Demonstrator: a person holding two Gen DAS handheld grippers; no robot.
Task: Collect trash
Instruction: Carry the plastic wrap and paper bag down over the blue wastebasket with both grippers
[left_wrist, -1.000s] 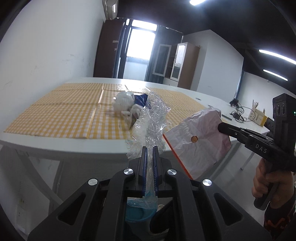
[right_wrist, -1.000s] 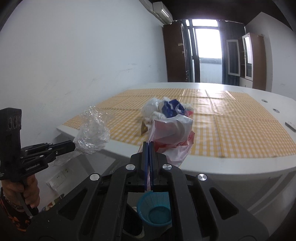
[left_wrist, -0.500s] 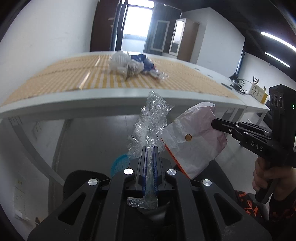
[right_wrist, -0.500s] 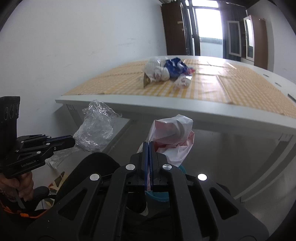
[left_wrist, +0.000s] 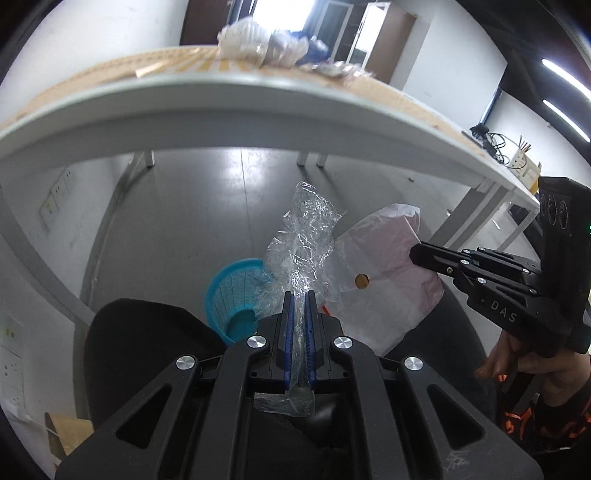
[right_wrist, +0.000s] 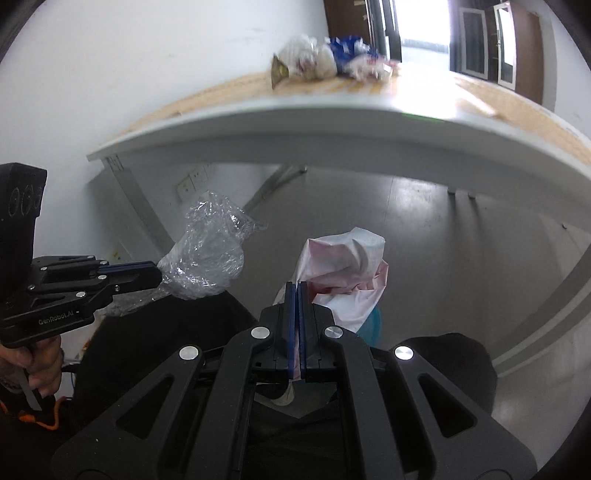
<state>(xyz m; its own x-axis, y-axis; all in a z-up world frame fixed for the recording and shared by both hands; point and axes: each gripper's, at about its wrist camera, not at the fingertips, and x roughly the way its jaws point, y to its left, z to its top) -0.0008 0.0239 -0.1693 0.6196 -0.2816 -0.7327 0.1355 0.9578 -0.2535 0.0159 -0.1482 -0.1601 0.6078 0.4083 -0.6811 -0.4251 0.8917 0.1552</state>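
Fingers of the left gripper (left_wrist: 299, 295) are clamped on a crumpled clear plastic wrap (left_wrist: 301, 243), held below the worktop (left_wrist: 229, 99) edge above a blue basket (left_wrist: 231, 295) on the floor. Beside it, the right gripper (right_wrist: 295, 286) pinches a pink-white plastic bag (right_wrist: 345, 269). More trash (right_wrist: 325, 57) sits piled on the worktop. Wrap and bag hide much of the basket; a dark chair (left_wrist: 133, 339) cuts off its near side.
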